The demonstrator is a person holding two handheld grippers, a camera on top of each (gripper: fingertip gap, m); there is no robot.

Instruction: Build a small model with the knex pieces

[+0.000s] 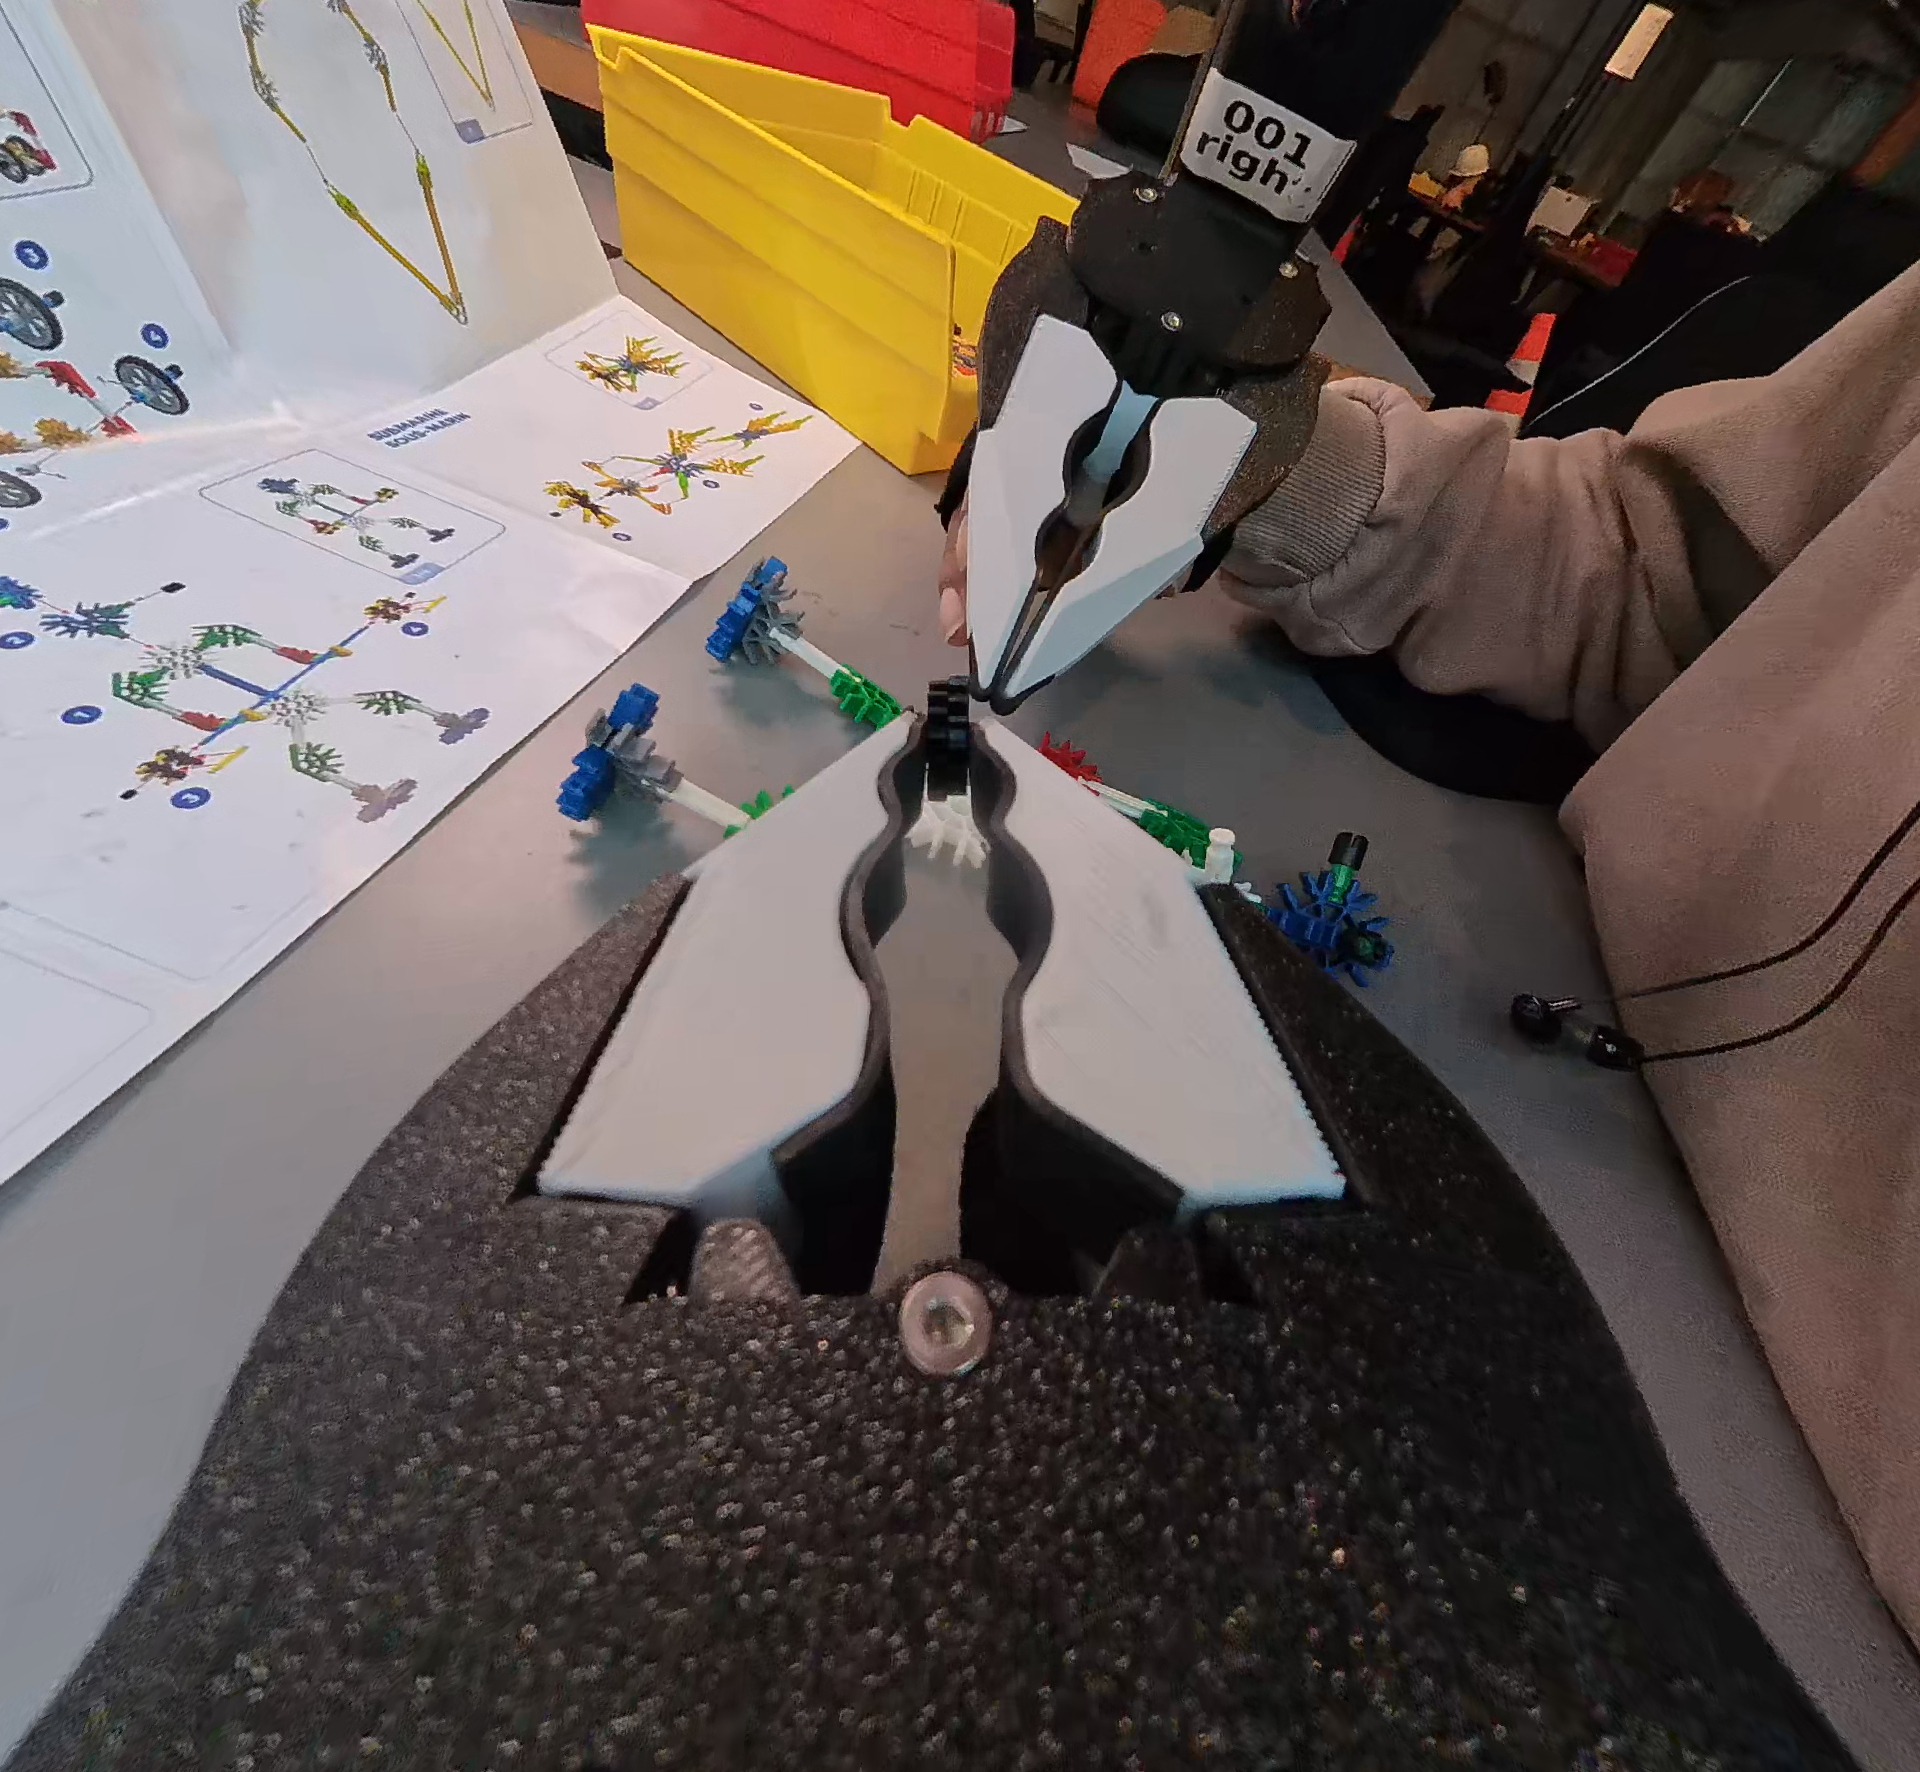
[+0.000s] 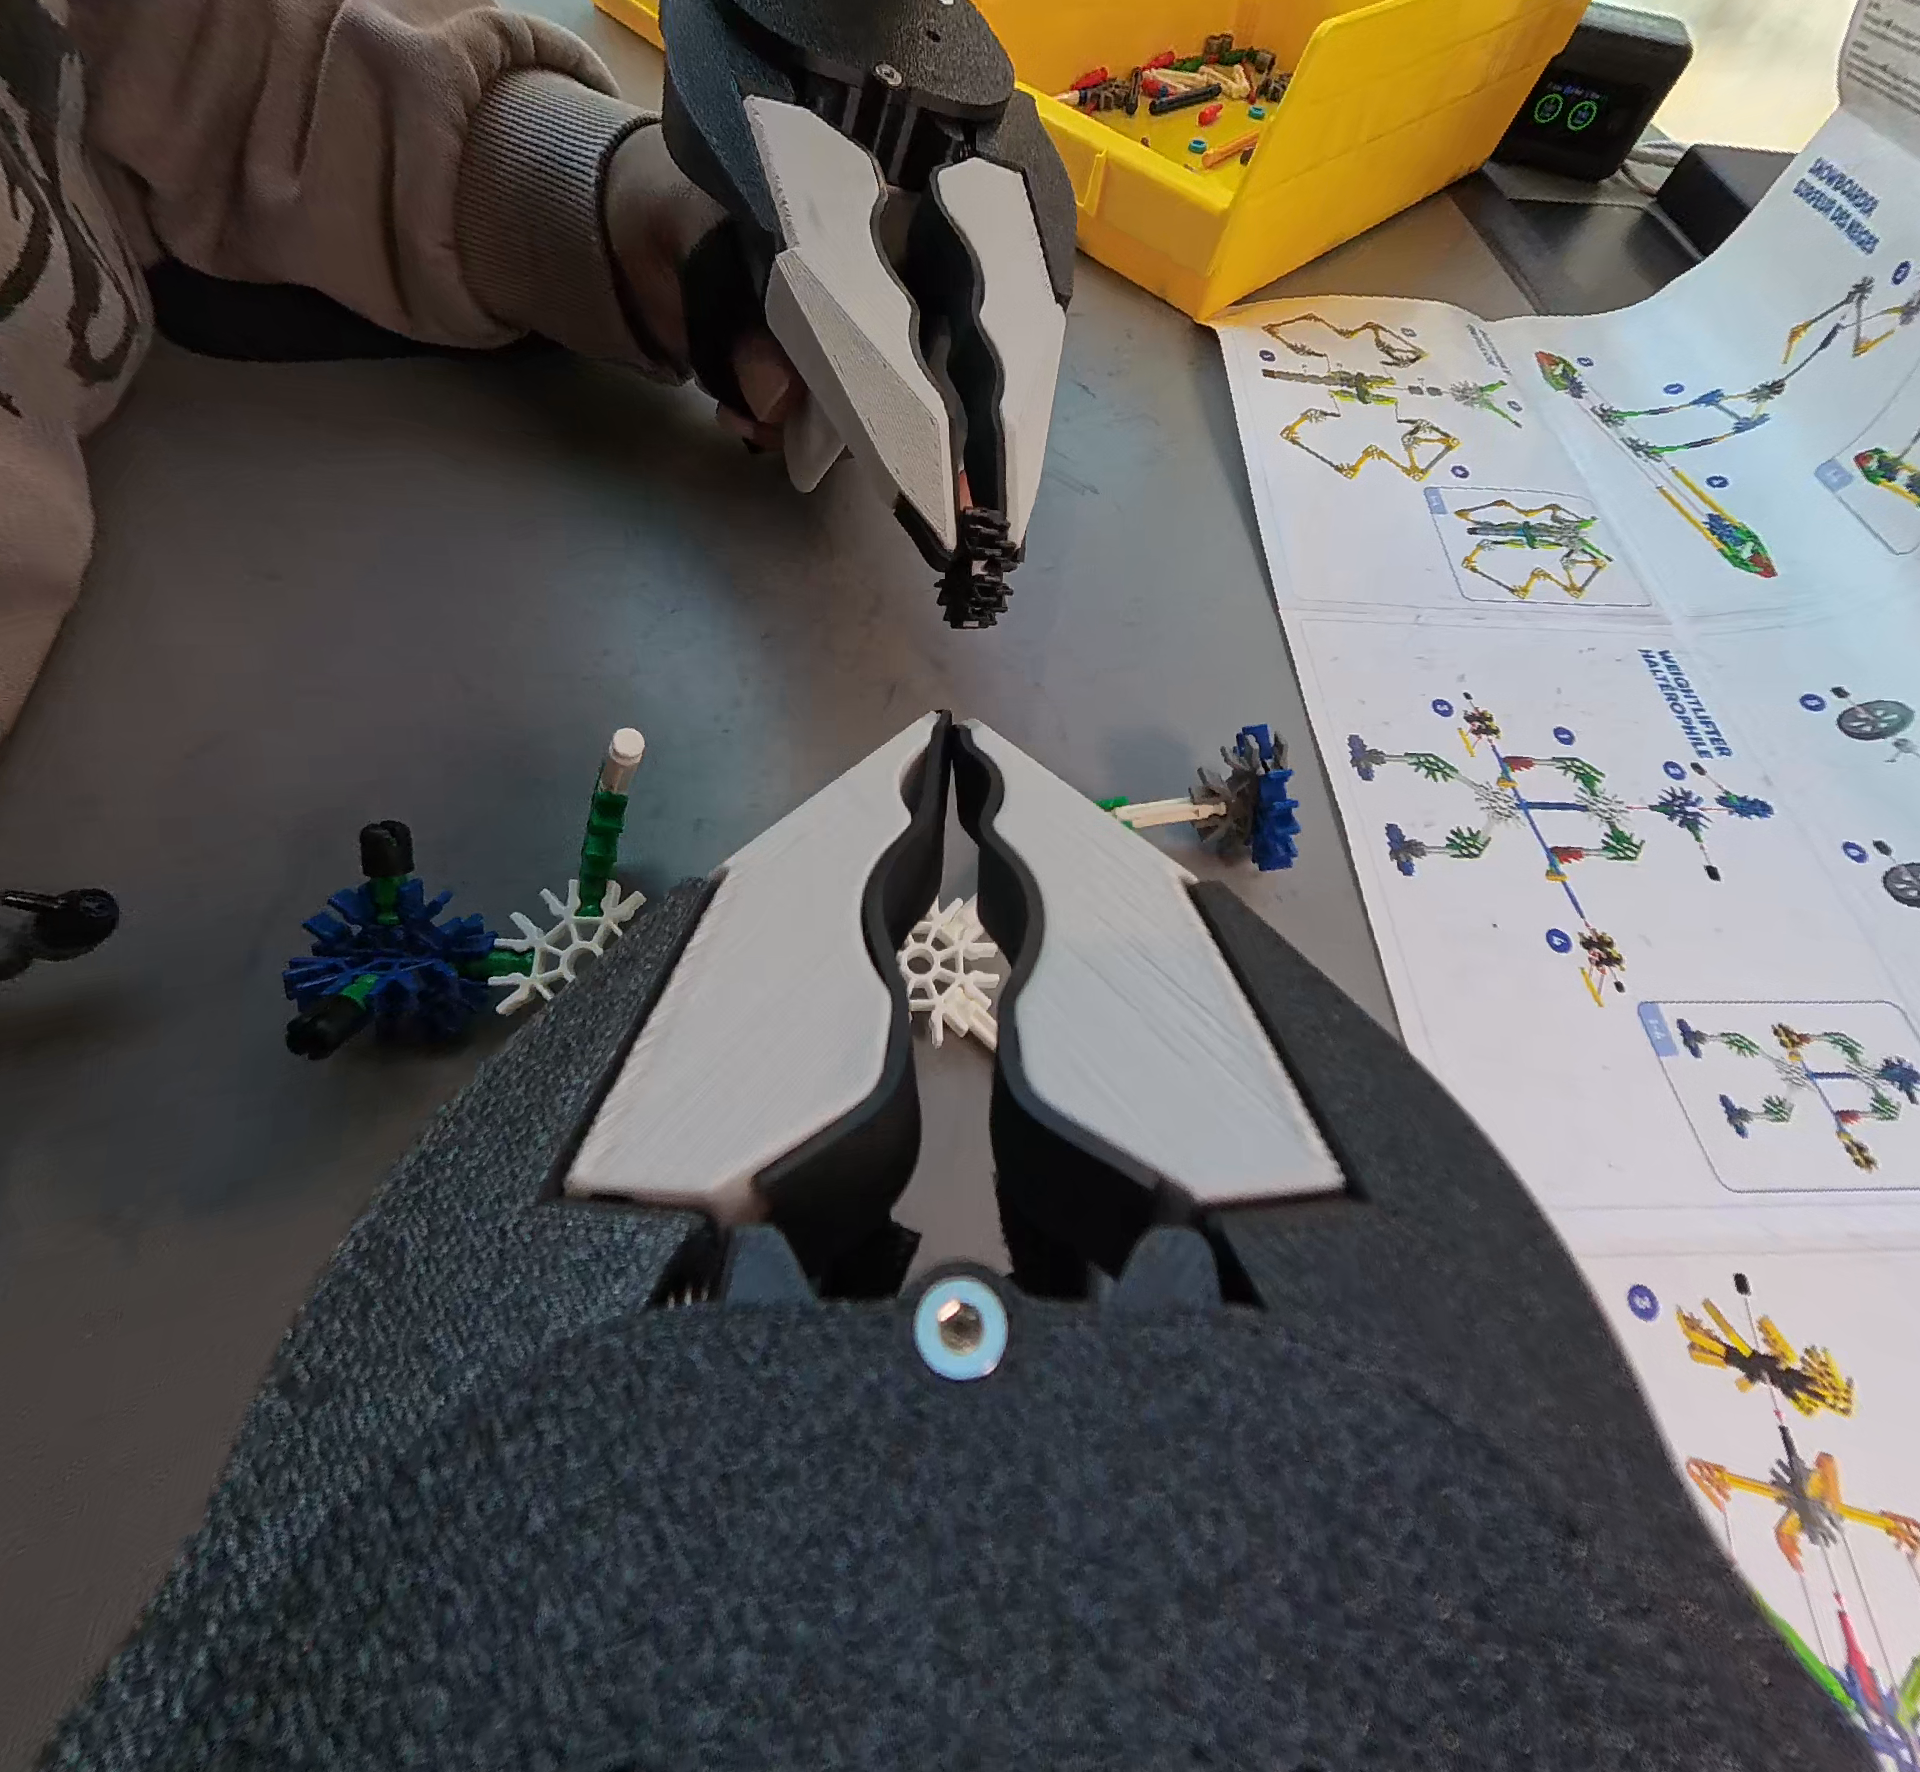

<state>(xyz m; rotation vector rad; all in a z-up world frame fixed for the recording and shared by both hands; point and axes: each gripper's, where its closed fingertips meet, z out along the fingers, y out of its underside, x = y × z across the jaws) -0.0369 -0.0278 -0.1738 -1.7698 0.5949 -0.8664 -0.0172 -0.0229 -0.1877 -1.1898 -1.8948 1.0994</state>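
Printed instruction sheets lie at the left of the grey surface, beside a yellow bin. The left tongs grip a black toothed connector. The right tongs, bearing a white label, are closed and empty just beside it.

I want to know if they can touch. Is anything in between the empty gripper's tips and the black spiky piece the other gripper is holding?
Nothing visible is. The left gripper holds the black spiky connector above the table. The shut right gripper points at it across a bare gap. The white connector lies lower, under the right gripper.
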